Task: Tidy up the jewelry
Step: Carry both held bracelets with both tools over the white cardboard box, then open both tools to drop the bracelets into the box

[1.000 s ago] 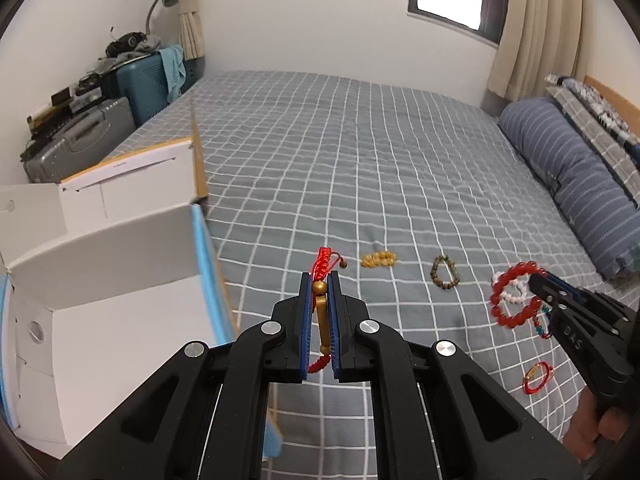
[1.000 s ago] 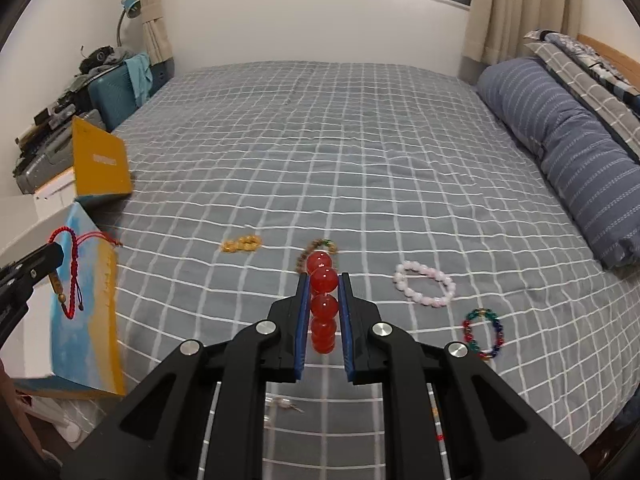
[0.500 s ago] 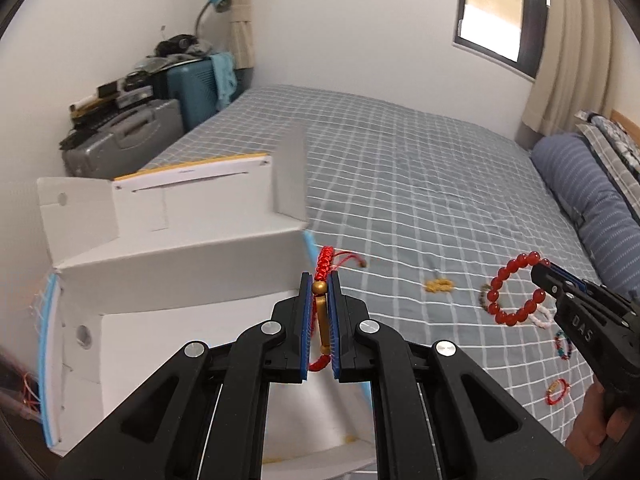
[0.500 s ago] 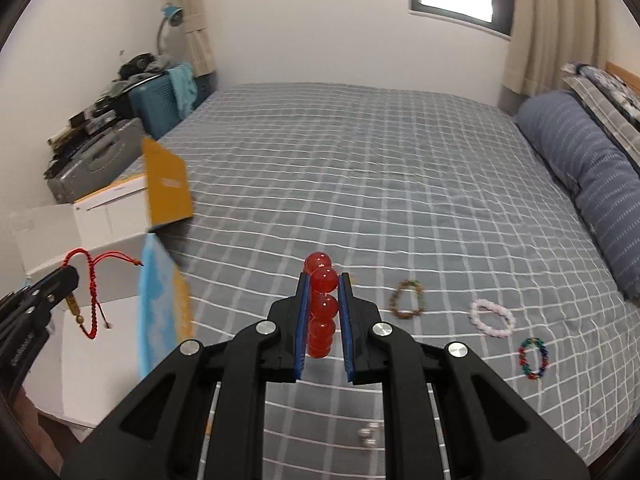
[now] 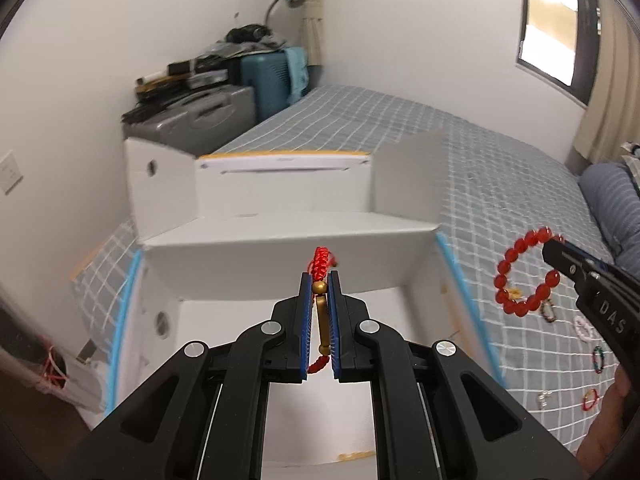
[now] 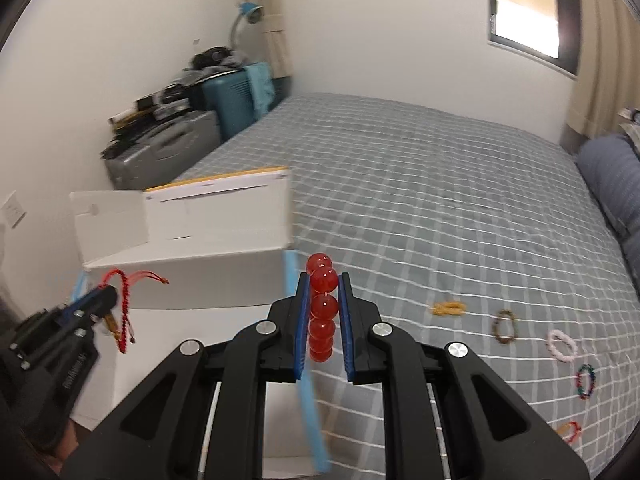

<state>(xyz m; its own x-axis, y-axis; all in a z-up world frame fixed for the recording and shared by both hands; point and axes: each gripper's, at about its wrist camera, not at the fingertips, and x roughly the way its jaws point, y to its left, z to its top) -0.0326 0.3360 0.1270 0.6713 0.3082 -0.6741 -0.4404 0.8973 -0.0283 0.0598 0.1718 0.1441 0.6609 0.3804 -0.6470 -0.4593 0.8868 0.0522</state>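
My left gripper [image 5: 319, 280] is shut on a red cord bracelet with a gold tube bead [image 5: 321, 320], held over the open white cardboard box [image 5: 280, 264]. My right gripper [image 6: 323, 280] is shut on a red bead bracelet [image 6: 322, 308], hanging above the box's right edge [image 6: 200, 280]. The left wrist view shows that bead bracelet [image 5: 520, 276] as a full ring at the right gripper's tip [image 5: 554, 250]. In the right wrist view the left gripper [image 6: 108, 294] holds the cord bracelet [image 6: 124, 320] at the left.
Several bracelets lie on the grey checked bed: yellow [image 6: 450, 308], brown [image 6: 505, 326], pink [image 6: 562, 345], multicoloured [image 6: 585, 376], small red [image 6: 570, 431]. Suitcases [image 6: 168, 148] stand by the wall. A striped pillow [image 6: 608, 176] is at the right.
Both grippers have swung left from above the bed to the white box, each still holding its bracelet. The box now fills the left wrist view.
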